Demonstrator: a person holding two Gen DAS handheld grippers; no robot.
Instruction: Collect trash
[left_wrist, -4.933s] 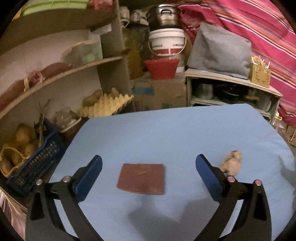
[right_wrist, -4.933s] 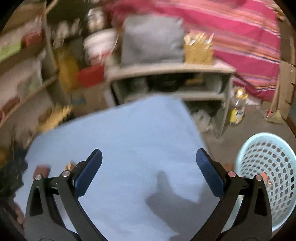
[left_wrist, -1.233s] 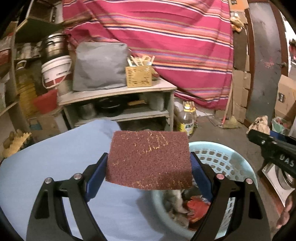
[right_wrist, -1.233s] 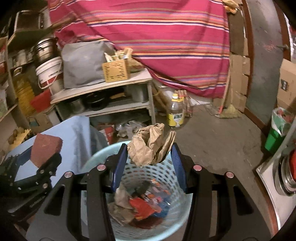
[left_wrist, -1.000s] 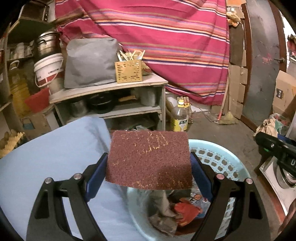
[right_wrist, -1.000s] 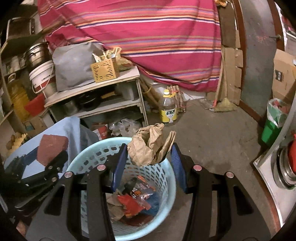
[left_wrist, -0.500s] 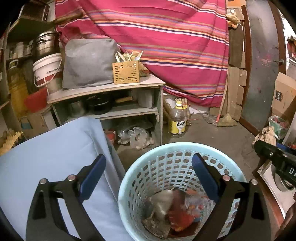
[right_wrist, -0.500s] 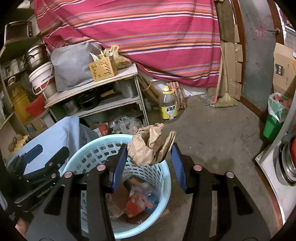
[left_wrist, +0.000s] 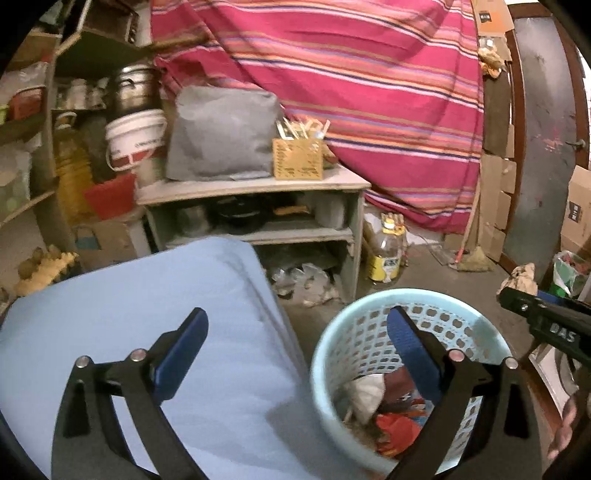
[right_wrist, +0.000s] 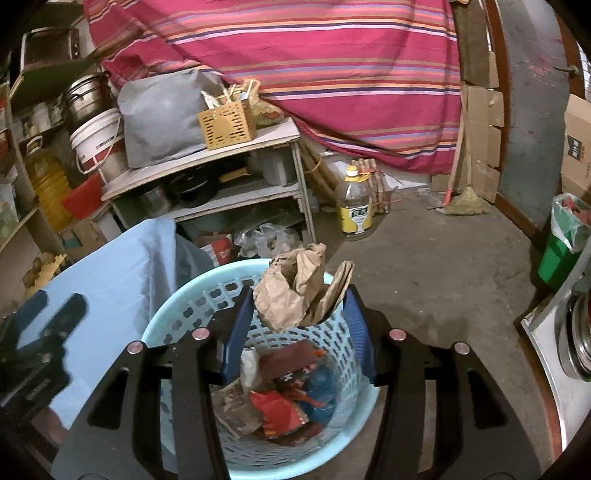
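1. Right gripper (right_wrist: 299, 317): the jaws are opening, with a crumpled brown paper bag (right_wrist: 295, 291) between the pads. The blue pads still bear on its two sides, so the paper is held, directly above the basket (right_wrist: 177, 306) mouth.
2. Handling of the paper bag: judged light, soft and easily crushed. It carries no stiffness of its own and springs back where it is not pinched. The hold is across the bunched middle, with loose flaps standing above the pads. A loose flap may cling to a pad on release.
3. Below the right gripper: the pale blue perforated basket stands on the floor and already contains a reddish-brown pad (right_wrist: 291, 356), red and blue wrappers (right_wrist: 280, 410) and pale scraps.
4. Left gripper (left_wrist: 295, 332): the jaws are opening, spread wide, with nothing between them. Its right finger overlaps the basket rim in view; its left finger lies over the bench (left_wrist: 110, 314).
5. Bench: covered in a smooth light blue cloth that drapes over the edge just left of the basket. No trash shows on the visible part.
6. Floor (right_wrist: 443, 258): bare grey concrete, dusty, beyond the basket.
7. Farther ahead of the grippers: a low wooden shelf unit (right_wrist: 207, 162) with pots, a cooking-oil bottle (right_wrist: 352, 206), a striped red cloth (right_wrist: 332, 55) hung behind, and a green lined bin (right_wrist: 561, 247) far right.
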